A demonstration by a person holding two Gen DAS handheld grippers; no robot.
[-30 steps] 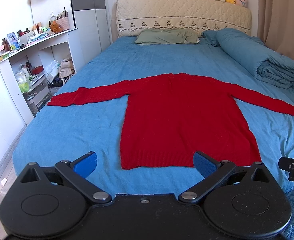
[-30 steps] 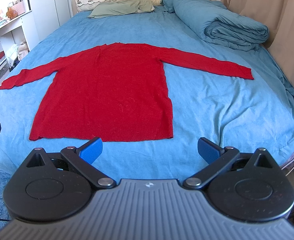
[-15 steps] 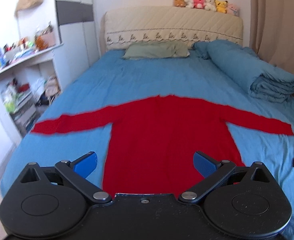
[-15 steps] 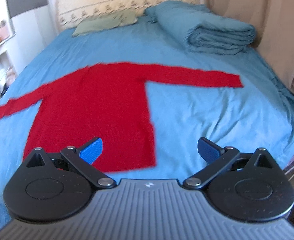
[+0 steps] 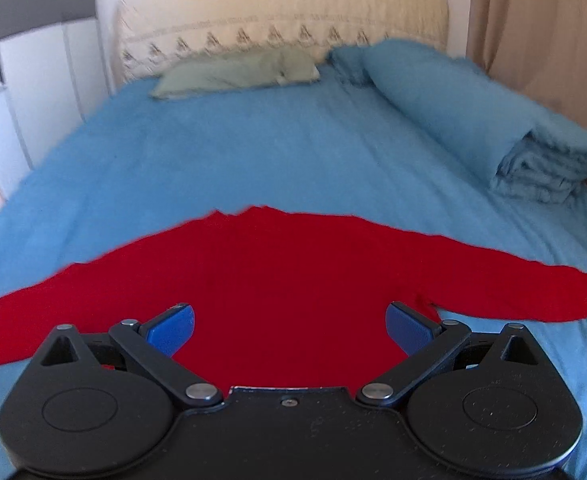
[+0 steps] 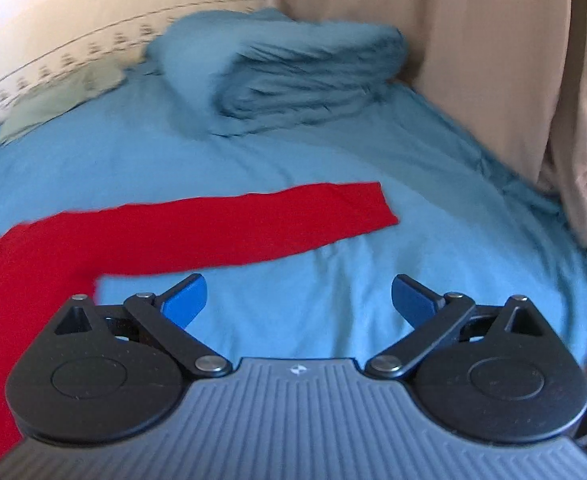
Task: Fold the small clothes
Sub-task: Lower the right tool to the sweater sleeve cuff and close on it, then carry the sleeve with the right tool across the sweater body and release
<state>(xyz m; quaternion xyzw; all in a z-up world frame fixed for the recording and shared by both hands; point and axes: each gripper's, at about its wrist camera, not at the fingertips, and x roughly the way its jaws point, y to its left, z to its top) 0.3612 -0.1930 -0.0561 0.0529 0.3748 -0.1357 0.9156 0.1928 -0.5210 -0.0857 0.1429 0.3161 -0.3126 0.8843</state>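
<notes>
A red long-sleeved sweater point(image 5: 285, 272) lies flat on the blue bed sheet point(image 5: 253, 152), both sleeves spread out sideways. My left gripper point(image 5: 289, 330) is open and empty, hovering over the sweater's body. In the right wrist view the sweater's right sleeve point(image 6: 221, 228) stretches across, its cuff pointing right. My right gripper point(image 6: 298, 300) is open and empty, over bare sheet just in front of that sleeve. The sweater's hem is hidden under both grippers.
A rolled blue duvet point(image 5: 485, 120) lies along the right side; it also shows in the right wrist view point(image 6: 293, 80). A green pillow point(image 5: 233, 72) rests against the beige headboard point(image 5: 285, 28). Beige curtains point(image 6: 493, 60) hang at right, a white wardrobe point(image 5: 41, 60) at left.
Both grippers have moved forward and lower over the bed. The sweater now fills the lower view. The right gripper has swung right toward the right sleeve. Both stayed open.
</notes>
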